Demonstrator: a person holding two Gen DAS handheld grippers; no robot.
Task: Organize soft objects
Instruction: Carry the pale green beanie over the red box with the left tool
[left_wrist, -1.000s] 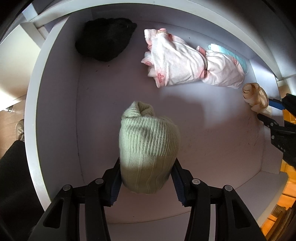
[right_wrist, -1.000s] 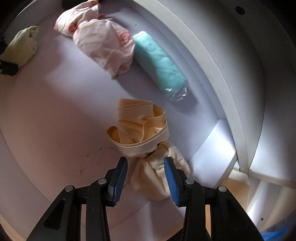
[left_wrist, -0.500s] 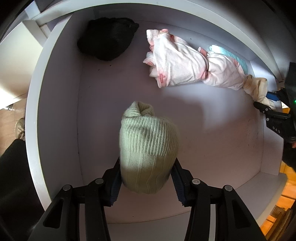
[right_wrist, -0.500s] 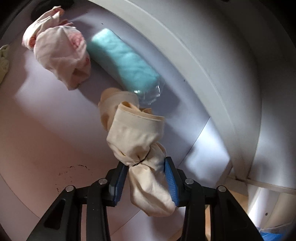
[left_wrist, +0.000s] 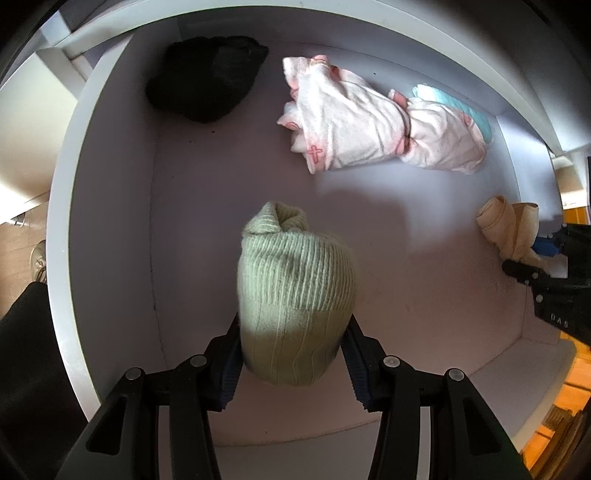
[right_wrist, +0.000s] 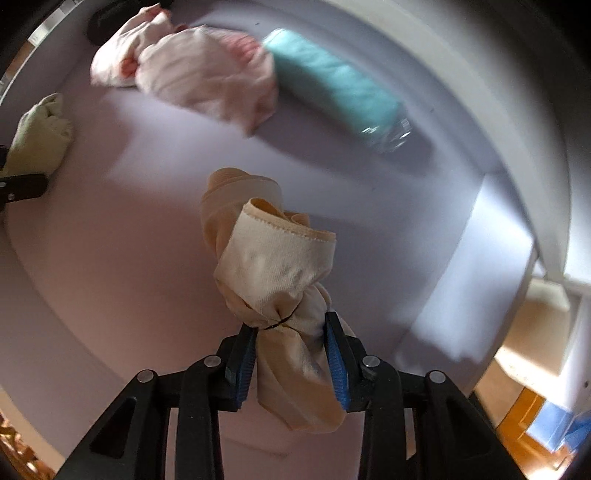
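Left gripper (left_wrist: 291, 354): jaws closed against both sides of the green knit roll (left_wrist: 295, 302), which fills the gap between the blue pads and stands out toward frame centre over the white drawer (left_wrist: 110, 229) floor. Grip and position match the frames from half a second and a second ago; no shift noted.

Right gripper (right_wrist: 290, 354): jaws pressed onto the tied neck of the beige bundle (right_wrist: 269, 266), with a thin dark band visible just above the pads. The bundle's folded end points up toward frame centre, its tail hanging below the pads. A second ago this bundle sat lower and looser in the jaws; it is now upright and bunched.

In the left wrist view the beige bundle (left_wrist: 506, 229) and the right gripper (left_wrist: 546, 251) appear at the right edge, mid-height. Half a second ago they sat higher, close to the pink cloth (left_wrist: 369, 129); they are now lower and well apart from it.

Right wrist view: the pink cloth (right_wrist: 199, 74) lies at upper left, the teal roll (right_wrist: 332, 81) just beside it at upper centre, touching or overlapping; motion blur prevents a finer reading. Both have moved farther up-frame relative to half a second ago. The green knit roll (right_wrist: 40, 136) shows at the left edge.

A black cloth (left_wrist: 207, 77) rests in the upper left corner of the drawer, unchanged.
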